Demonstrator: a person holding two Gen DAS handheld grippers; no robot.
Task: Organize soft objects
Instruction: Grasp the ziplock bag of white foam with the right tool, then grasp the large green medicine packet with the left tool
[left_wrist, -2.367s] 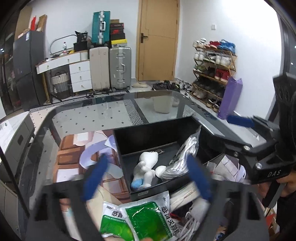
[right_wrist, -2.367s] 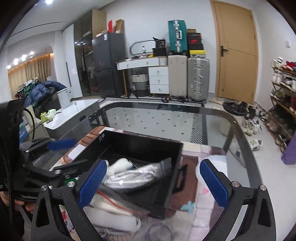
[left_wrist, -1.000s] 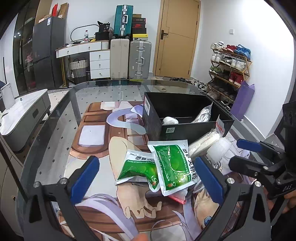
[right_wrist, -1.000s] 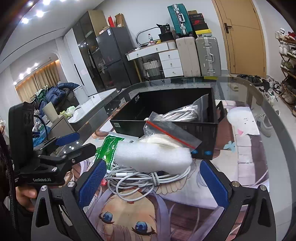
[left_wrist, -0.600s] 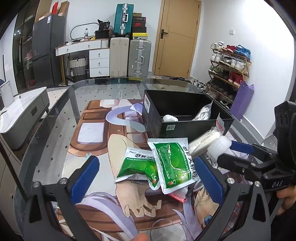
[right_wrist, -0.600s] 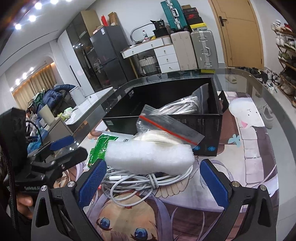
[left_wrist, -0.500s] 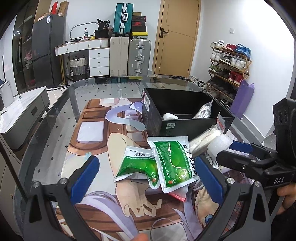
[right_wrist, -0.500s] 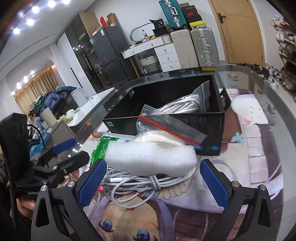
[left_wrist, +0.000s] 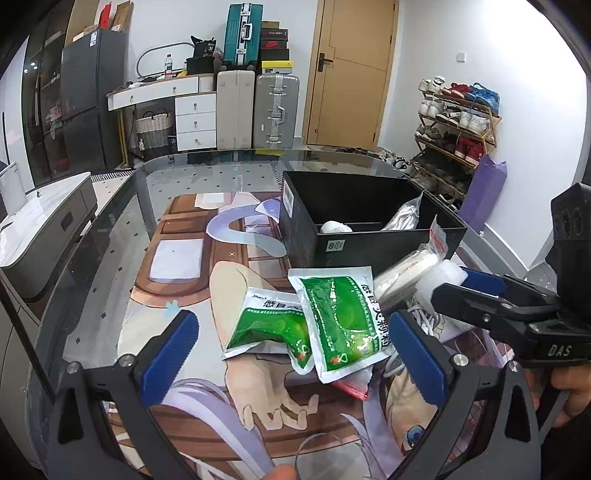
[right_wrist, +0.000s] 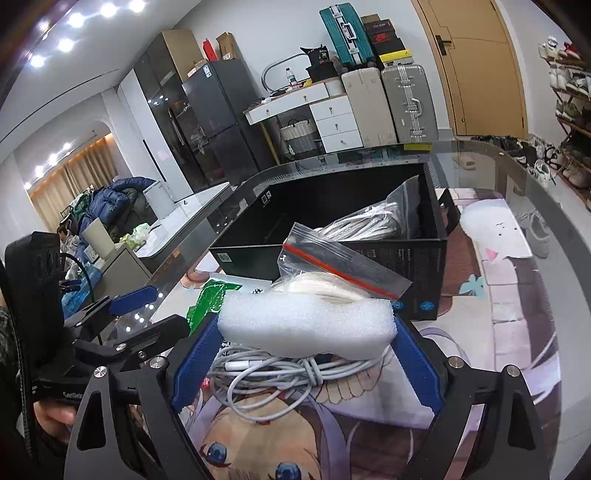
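A white foam block (right_wrist: 306, 323) lies on a coil of white cable (right_wrist: 280, 373) in front of the black box (right_wrist: 424, 280). My right gripper (right_wrist: 306, 354) has closed in on the foam, one blue pad at each end of it; it also shows in the left wrist view (left_wrist: 476, 291), around the foam (left_wrist: 441, 275). My left gripper (left_wrist: 291, 354) is open and empty above two green pouches (left_wrist: 340, 321). A zip bag with a red seal (right_wrist: 343, 273) leans on the box. The box (left_wrist: 369, 206) holds a bagged cable (right_wrist: 369, 219) and a white toy (left_wrist: 334, 227).
The glass table carries a printed cartoon mat (left_wrist: 177, 266). The table edge (right_wrist: 554, 206) curves at the right. Suitcases (left_wrist: 273, 110), a door, a shoe rack (left_wrist: 458, 122) and a low cabinet (left_wrist: 48, 221) stand around the room.
My right gripper has moved forward and closed its pads from wide open onto the ends of the foam block. My left gripper has stayed open over the green pouches.
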